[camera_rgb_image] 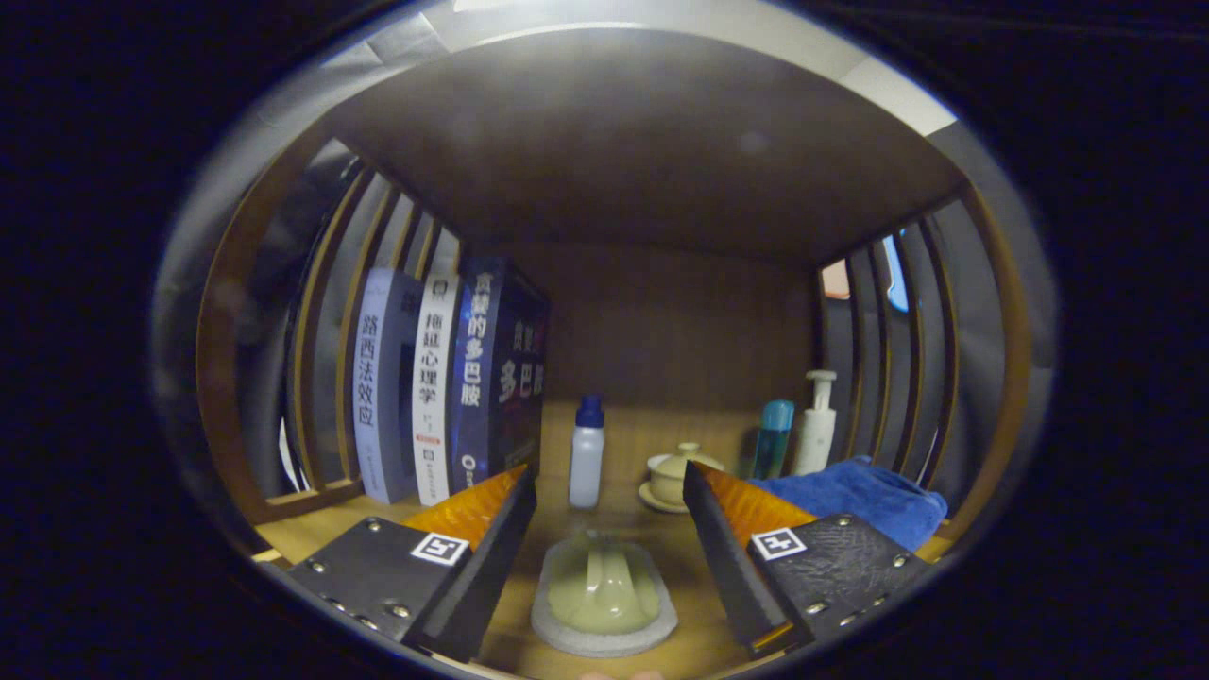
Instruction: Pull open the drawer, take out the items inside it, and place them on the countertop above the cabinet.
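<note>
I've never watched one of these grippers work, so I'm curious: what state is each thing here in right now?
Gripper: fingers open, holding nothing.
Pale green dish: lying on the wooden surface between the fingers, untouched.
Small bottle: upright, capped.
Lidded cup: lid on, sitting on its saucer.
Pump bottle: upright.
Blue towel: crumpled.
Books: standing, closed.

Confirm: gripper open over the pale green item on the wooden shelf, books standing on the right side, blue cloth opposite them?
Not quite. In the gripper view the books stand on the left side, not the right; the blue cloth lies on the right. The rest holds: the gripper is open, with the pale green item between its fingers on the wooden shelf.
</note>
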The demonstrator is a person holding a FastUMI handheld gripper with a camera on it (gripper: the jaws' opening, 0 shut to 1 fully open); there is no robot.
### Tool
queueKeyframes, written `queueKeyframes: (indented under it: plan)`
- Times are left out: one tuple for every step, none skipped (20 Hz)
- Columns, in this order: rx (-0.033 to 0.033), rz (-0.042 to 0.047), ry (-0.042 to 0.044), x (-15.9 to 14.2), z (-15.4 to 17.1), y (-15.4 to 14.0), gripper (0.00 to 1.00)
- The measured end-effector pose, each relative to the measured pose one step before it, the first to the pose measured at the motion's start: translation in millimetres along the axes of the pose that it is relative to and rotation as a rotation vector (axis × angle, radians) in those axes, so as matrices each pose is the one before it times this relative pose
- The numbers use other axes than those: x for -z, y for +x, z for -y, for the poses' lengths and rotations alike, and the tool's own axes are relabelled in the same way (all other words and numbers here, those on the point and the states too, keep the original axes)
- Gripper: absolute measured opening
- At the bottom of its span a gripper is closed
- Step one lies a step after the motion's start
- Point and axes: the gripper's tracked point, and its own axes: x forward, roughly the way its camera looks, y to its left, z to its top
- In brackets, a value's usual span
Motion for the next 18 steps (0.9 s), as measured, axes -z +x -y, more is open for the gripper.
queueKeyframes:
  plan:
    - [0.00303,0.03896,-0.00353,-11.41,1.64,-3.37,0.93]
    - [0.00381,0.01822,-0.00669,-9.86,3.48,-6.88,0.93]
    - [0.00264,0.01004,-0.00213,-10.69,2.71,-6.59,0.93]
    - [0.00483,0.01549,0.00540,-12.57,3.52,-6.41,0.93]
    - [-0.00731,0.01940,0.01020,-14.13,2.04,-6.99,0.93]
    - [-0.01769,0.01205,0.00933,-13.63,-0.30,-9.93,0.93]
    - [-0.01965,0.00336,0.00711,-12.11,-0.05,-11.72,0.93]
    - [-0.02359,-0.00485,0.00162,-7.70,-0.57,-9.12,0.93]
    - [-0.02245,-0.01537,-0.00462,-6.03,-1.31,-12.09,0.93]
    - [-0.01538,-0.02107,-0.00167,-3.22,-0.13,-13.53,0.93]
    - [-0.01505,-0.01944,0.00042,-1.12,-0.98,-14.13,0.93]
    - [-0.00947,-0.01837,0.00082,1.22,0.37,-12.91,0.93]
    - [-0.00346,-0.01902,-0.00094,5.00,1.21,-14.46,0.93]
    - [0.00291,-0.01921,0.00061,5.75,2.32,-13.35,0.93]
    - [0.00352,-0.01758,0.00148,7.59,2.00,-13.74,0.93]
    - [0.00237,-0.01553,-0.00058,7.44,1.53,-13.39,0.93]
    - [0.00040,-0.00677,-0.00382,6.56,0.76,-12.63,0.93]
    - [0.00336,-0.00505,-0.00745,4.87,0.75,-12.20,0.93]
